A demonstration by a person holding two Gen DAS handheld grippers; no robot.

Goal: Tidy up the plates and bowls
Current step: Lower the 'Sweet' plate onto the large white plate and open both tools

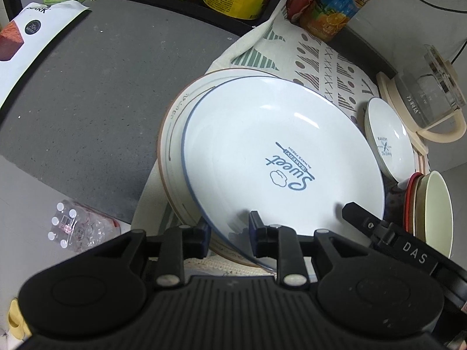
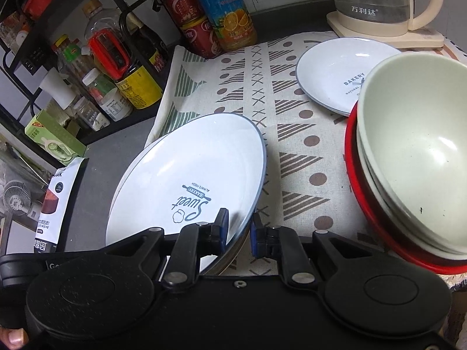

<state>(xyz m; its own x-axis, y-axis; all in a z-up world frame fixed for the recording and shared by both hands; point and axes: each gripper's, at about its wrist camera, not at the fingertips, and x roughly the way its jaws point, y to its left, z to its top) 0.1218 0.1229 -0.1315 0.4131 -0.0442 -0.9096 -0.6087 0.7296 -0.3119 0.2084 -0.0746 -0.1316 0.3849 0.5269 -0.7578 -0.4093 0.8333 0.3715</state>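
Observation:
A white blue-rimmed plate (image 1: 277,157) (image 2: 189,175) printed "Sweet Bakery" rests tilted on a larger brown-rimmed plate (image 1: 175,134), on a patterned cloth (image 2: 292,102). My left gripper (image 1: 230,233) straddles its near rim, and the jaws stand apart from it, so it is open. My right gripper (image 2: 239,230) is shut on the same plate's rim; one of its fingers (image 1: 359,218) shows at the plate's right edge. A smaller "Bakery" plate (image 2: 335,73) (image 1: 388,145) lies farther back. Pale green bowls (image 2: 408,145) are nested in a red bowl (image 2: 359,192) on the right.
A glass kettle (image 2: 388,5) (image 1: 429,87) stands behind the small plate. Juice bottle (image 2: 224,8), cans and jars fill the rack at the back left. A white food bag (image 1: 29,43) lies on the grey counter (image 1: 102,102). A pack of water bottles (image 1: 73,227) sits below.

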